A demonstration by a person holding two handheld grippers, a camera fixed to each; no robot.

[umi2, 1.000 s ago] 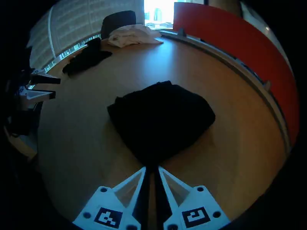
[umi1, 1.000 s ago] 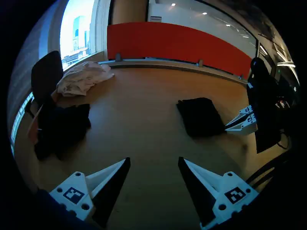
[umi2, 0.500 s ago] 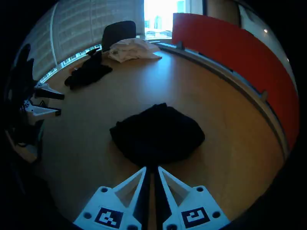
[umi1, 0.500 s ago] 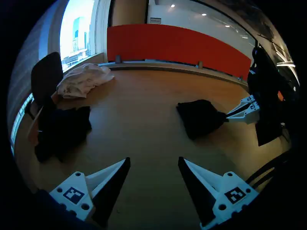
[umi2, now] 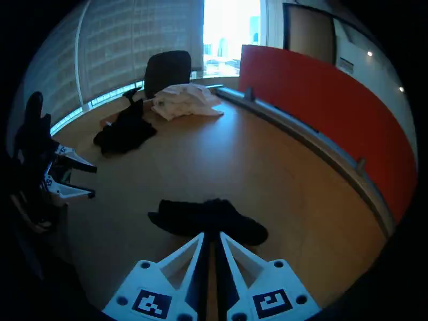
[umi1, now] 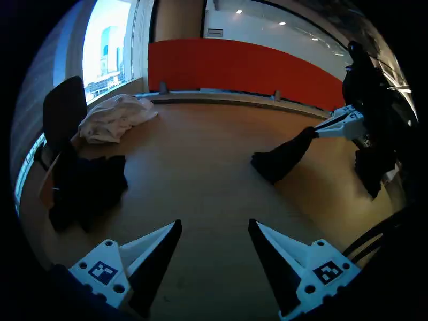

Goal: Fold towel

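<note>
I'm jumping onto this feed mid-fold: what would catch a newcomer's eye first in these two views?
The black towel stands out: the right gripper, shut on one end, holds it raised while the other end rests on the wooden table. Behind runs a bright red partition, with a white cloth heap near the window. The left gripper hangs open over the table.

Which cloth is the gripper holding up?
The black towel, pinched in the right gripper with one end raised off the table. The white pile and the dark heap by the chair lie loose.
</note>
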